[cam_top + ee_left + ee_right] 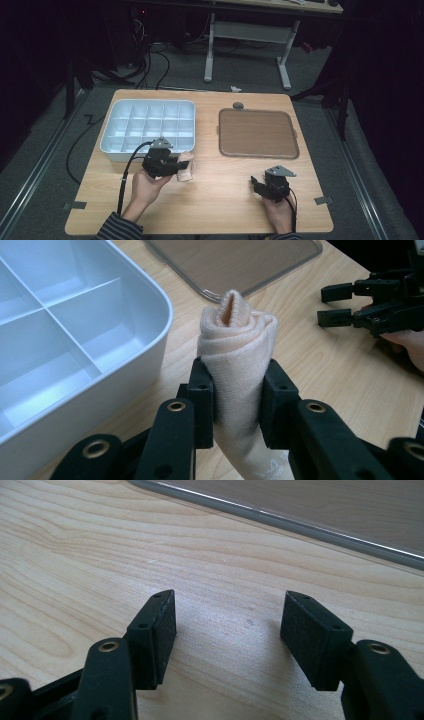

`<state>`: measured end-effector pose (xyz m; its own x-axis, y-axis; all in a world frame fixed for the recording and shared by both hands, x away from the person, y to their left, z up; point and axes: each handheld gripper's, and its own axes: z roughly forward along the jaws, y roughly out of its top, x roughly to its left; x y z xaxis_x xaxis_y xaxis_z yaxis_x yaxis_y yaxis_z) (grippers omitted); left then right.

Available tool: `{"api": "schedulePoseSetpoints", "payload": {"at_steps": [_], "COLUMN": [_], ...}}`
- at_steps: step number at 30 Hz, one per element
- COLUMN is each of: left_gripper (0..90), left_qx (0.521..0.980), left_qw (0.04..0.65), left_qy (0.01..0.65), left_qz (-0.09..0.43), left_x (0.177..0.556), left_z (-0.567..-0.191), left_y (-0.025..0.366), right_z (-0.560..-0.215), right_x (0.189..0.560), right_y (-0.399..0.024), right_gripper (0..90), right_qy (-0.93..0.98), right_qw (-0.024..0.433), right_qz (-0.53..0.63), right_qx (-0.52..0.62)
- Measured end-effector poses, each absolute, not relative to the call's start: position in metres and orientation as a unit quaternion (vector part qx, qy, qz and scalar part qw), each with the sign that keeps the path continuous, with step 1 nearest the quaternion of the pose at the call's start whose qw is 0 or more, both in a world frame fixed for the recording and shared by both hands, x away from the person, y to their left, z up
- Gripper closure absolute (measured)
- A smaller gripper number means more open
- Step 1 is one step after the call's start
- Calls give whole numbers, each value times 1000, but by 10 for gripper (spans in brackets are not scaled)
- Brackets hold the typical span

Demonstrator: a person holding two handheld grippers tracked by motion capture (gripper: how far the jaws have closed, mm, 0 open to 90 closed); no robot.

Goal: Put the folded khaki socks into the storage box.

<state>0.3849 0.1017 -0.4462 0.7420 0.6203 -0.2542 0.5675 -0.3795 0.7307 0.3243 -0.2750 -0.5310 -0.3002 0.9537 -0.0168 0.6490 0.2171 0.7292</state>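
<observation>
Two grippers over pale wood: left [237, 405] clamped on rolled peach sock [240, 350] just near of white divided bin [148, 130], right [227, 630] wide, bare, near brown tray [258, 133].

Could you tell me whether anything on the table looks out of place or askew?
Nothing stands out: the rolled sock sits clamped in the left gripper, and the white divided box and brown tray lie square.
</observation>
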Motion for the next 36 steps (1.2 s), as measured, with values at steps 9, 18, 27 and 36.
{"api": "schedulePoseSetpoints", "payload": {"at_steps": [9,18,27,36], "left_gripper": [719,720,720,719], "left_qx": [827,827,823,817], "left_qw": [431,429,424,427], "left_qy": [358,360,374,382], "left_qz": [40,55,58,63], "left_x": [388,394,404,413], "left_z": [-436,-427,-425,-419], "left_y": [107,115,129,140], "right_z": [-531,-531,-531,-531], "right_x": [324,324,325,325], "right_y": [-275,-275,-275,-275], "right_gripper": [393,392,391,391], "right_qy": [742,742,743,743], "right_qw": [241,241,242,242], "right_qz": [316,316,316,316], "right_qx": [540,540,538,538]}}
